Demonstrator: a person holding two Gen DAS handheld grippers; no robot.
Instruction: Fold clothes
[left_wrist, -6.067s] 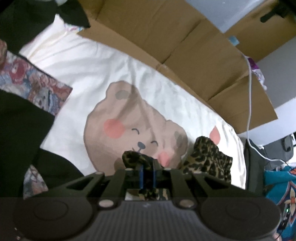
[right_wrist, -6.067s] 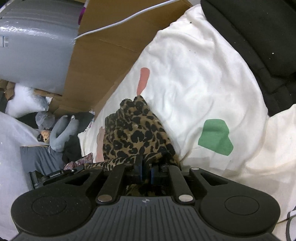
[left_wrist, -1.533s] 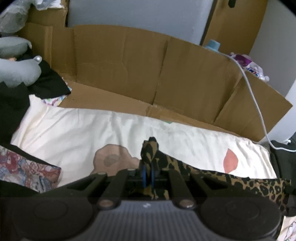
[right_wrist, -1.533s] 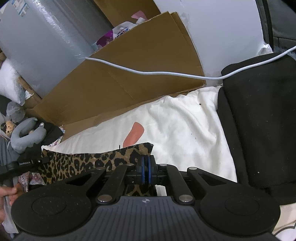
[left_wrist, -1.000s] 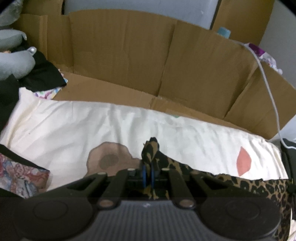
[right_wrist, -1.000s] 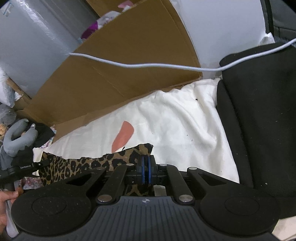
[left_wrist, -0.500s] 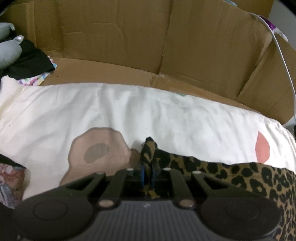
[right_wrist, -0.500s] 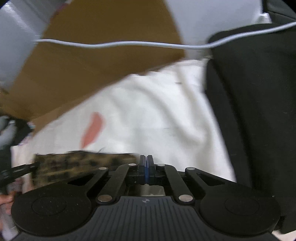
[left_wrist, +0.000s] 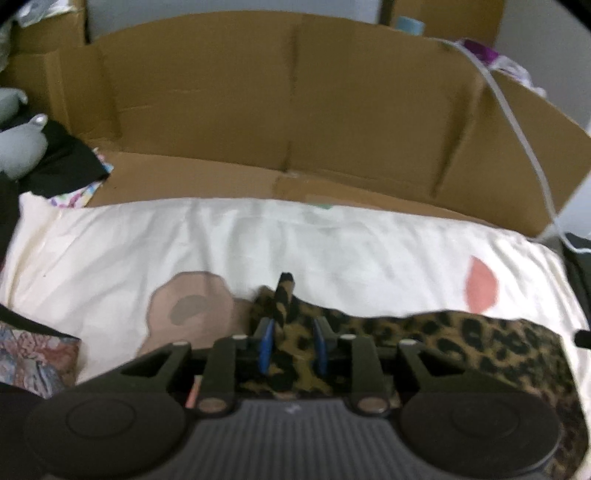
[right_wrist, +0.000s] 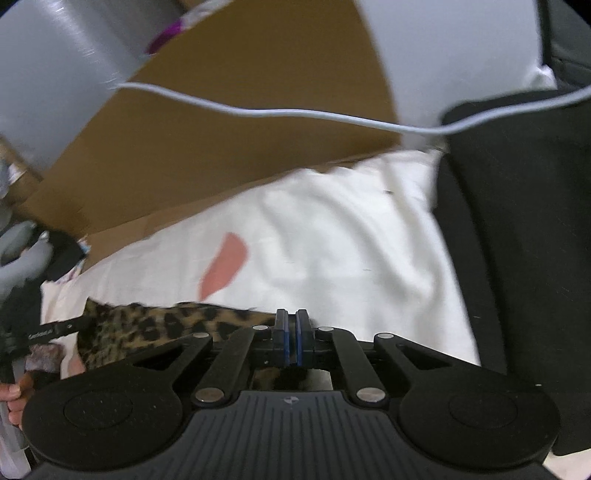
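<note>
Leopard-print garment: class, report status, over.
Left gripper open around leopard-print garment. Right gripper shut on it. Garment spread over white bedding. Nothing blocking.

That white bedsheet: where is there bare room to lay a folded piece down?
The sheet is bare between the leopard cloth and the cardboard, and past the pink patch toward the black cushion. It is crowded at the left edge, by dark clothes.
</note>
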